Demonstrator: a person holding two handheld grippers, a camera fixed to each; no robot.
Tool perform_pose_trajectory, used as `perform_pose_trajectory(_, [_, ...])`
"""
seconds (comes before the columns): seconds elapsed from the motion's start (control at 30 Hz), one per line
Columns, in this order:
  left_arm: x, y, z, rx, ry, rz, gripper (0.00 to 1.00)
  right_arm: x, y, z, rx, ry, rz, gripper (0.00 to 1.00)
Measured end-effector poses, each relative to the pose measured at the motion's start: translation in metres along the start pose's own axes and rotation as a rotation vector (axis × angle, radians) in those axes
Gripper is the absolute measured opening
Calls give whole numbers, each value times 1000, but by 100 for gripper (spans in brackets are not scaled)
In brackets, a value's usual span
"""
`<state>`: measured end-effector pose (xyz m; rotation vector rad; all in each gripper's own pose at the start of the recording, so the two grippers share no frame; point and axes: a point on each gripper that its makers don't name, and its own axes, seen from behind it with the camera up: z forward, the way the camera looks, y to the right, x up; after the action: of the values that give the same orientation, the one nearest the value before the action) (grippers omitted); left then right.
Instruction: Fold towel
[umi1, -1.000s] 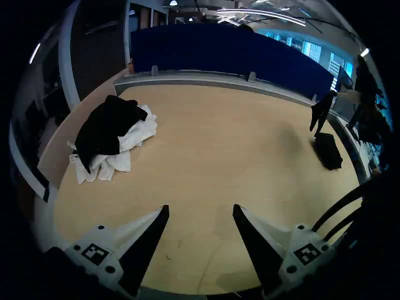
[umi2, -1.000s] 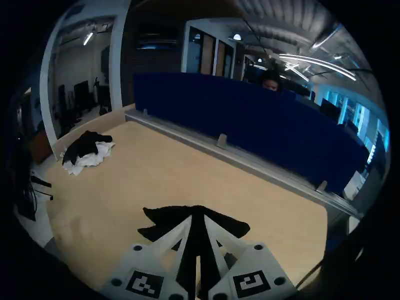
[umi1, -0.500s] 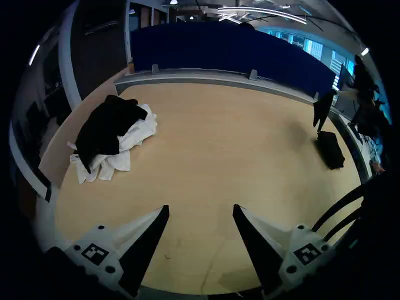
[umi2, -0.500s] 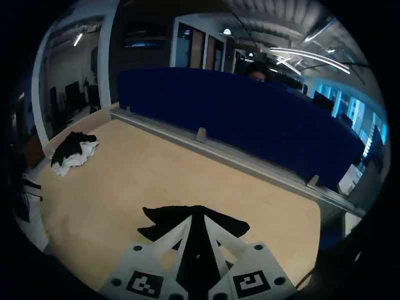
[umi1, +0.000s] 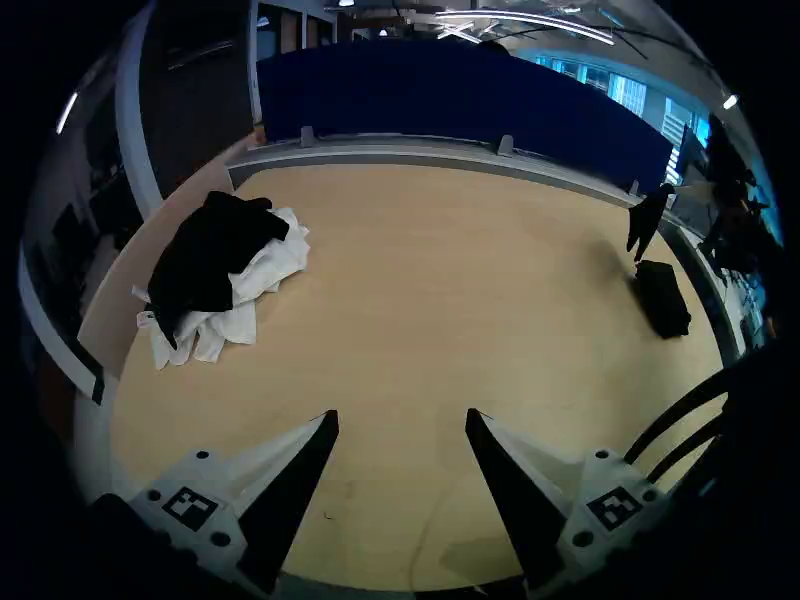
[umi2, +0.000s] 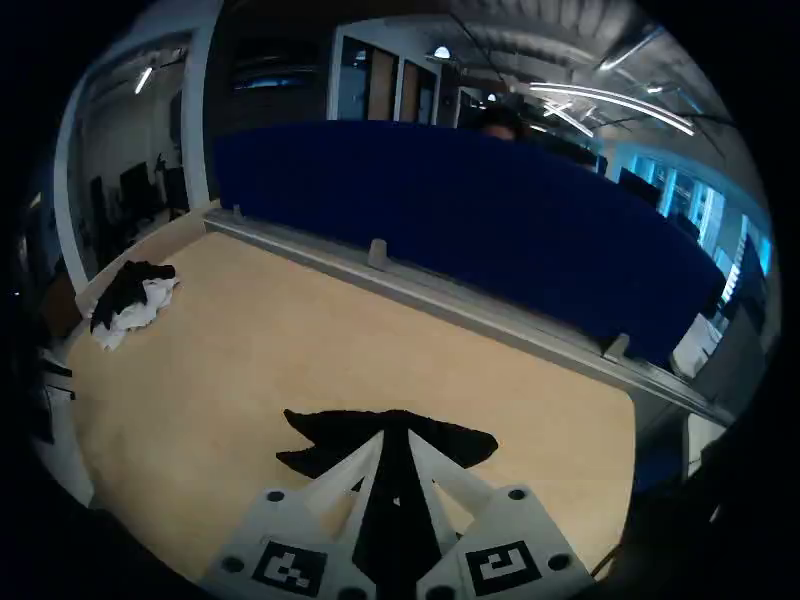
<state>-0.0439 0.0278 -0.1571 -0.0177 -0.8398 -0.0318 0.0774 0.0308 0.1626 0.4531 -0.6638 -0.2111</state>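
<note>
Pinches black towel (umi2: 325, 432) between pressed-together fingers of right gripper (umi2: 400, 445), raised above the worktop (umi1: 450, 280) toward its right edge, likely to let it hang straight, with left gripper (umi1: 400, 414) spread empty over the near edge, ready for a corner.

No readable txt, nos., brands or signs in either view. Only marks are b/w square tags (umi1: 189, 507) on the left gripper (umi1: 400, 414) fingers, lower left & lower right of frame. Same kind sits on the right gripper (umi2: 397, 437) fingers, bottom centre of frame. Just block patterns, no letters or digits.
</note>
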Motion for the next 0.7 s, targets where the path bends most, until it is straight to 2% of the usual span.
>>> perform_pose_trajectory(0.37, [4, 12, 8, -21, -6, 23, 95, -36, 7, -26, -20, -21, 31, 2])
perform_pose_trajectory(0.7, [7, 19, 7, -37, -6, 43, 95, -95, 11, -59, -56, -49, 111, 2])
